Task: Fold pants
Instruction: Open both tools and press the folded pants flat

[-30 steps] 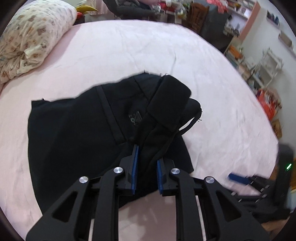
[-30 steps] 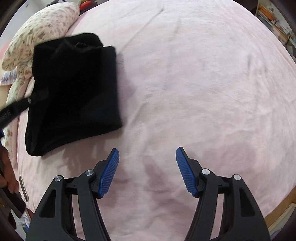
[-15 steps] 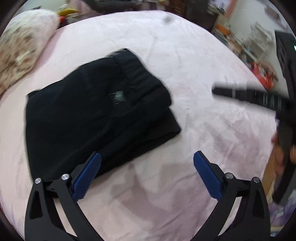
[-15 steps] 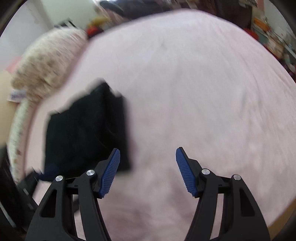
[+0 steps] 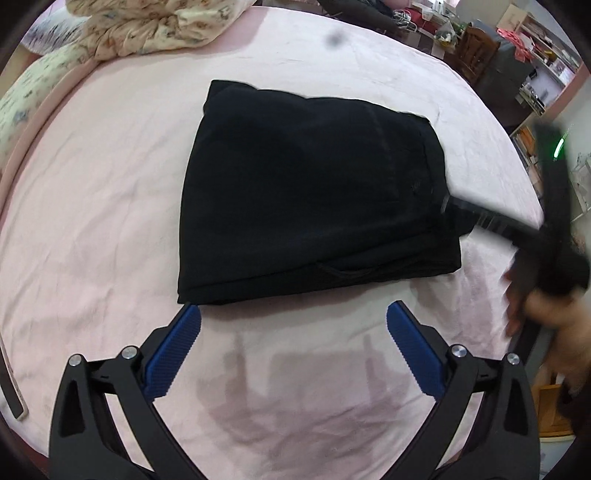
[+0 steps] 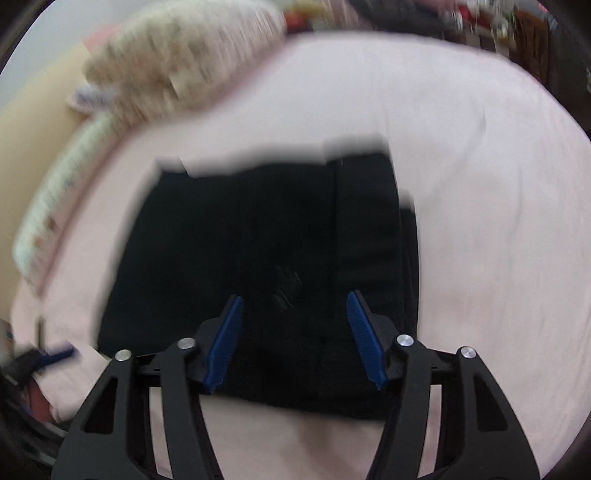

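The black pants [image 5: 310, 192] lie folded into a rough rectangle on the pink bed [image 5: 110, 221]. My left gripper [image 5: 293, 345] is open and empty, just short of the bundle's near edge. My right gripper [image 6: 293, 332] is open and hovers over the near part of the pants [image 6: 266, 251]; that view is blurred. In the left wrist view the right gripper's fingers [image 5: 491, 221] reach the bundle's right edge, and whether they touch it is unclear.
Floral pillows [image 5: 147, 26] lie at the head of the bed, upper left. Cluttered shelves and furniture [image 5: 517, 55] stand beyond the far right side. A dark strap-like item [image 5: 11, 387] lies at the bed's left edge.
My left gripper let go of the pants, opened wide and drew back. My right gripper swung left from bare bed to over the folded pants.
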{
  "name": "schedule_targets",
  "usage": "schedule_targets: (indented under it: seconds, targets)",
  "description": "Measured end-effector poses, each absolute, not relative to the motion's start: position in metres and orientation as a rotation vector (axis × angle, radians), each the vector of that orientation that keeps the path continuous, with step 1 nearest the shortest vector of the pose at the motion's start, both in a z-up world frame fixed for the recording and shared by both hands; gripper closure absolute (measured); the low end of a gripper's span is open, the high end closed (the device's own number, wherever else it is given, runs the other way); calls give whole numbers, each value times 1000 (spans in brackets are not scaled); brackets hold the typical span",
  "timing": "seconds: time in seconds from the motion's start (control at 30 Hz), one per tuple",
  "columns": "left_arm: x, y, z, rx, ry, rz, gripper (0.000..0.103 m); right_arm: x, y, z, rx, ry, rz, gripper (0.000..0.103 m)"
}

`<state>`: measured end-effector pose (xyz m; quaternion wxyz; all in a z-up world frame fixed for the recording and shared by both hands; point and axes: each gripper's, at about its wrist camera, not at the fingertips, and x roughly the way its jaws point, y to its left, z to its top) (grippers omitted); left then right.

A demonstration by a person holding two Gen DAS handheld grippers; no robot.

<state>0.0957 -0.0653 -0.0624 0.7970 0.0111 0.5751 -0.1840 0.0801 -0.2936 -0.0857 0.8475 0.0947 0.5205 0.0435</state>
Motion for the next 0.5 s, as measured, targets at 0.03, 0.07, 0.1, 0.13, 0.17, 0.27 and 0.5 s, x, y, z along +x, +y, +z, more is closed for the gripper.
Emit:
schedule_targets:
  seconds: [0.03, 0.07, 0.1, 0.13, 0.17, 0.27, 0.5]
  targets:
    - [96, -65, -61, 25, 1237, -395, 2, 75, -293, -93, 185, 1110, 91, 43]
    - [96, -62, -64, 24, 1238, -397, 2, 67, -290, -97, 143, 1096, 93, 43]
    - [96, -59, -63, 24, 1235, -396, 2, 64, -287, -97, 116, 1088, 95, 42]
    - [97, -56, -62, 23, 1230, -396, 2, 63, -283, -94, 88, 1090, 95, 42]
    - [99, -55, -61, 18, 1223, -397, 2, 65, -282, -90, 84, 1093, 94, 42]
    - [103, -46, -54, 1, 1197, -390, 2, 64, -285, -69, 126, 1015, 84, 42]
    - [136, -56, -41, -51, 1085, -390, 2, 68, -261, -91, -12, 1066, 106, 42]
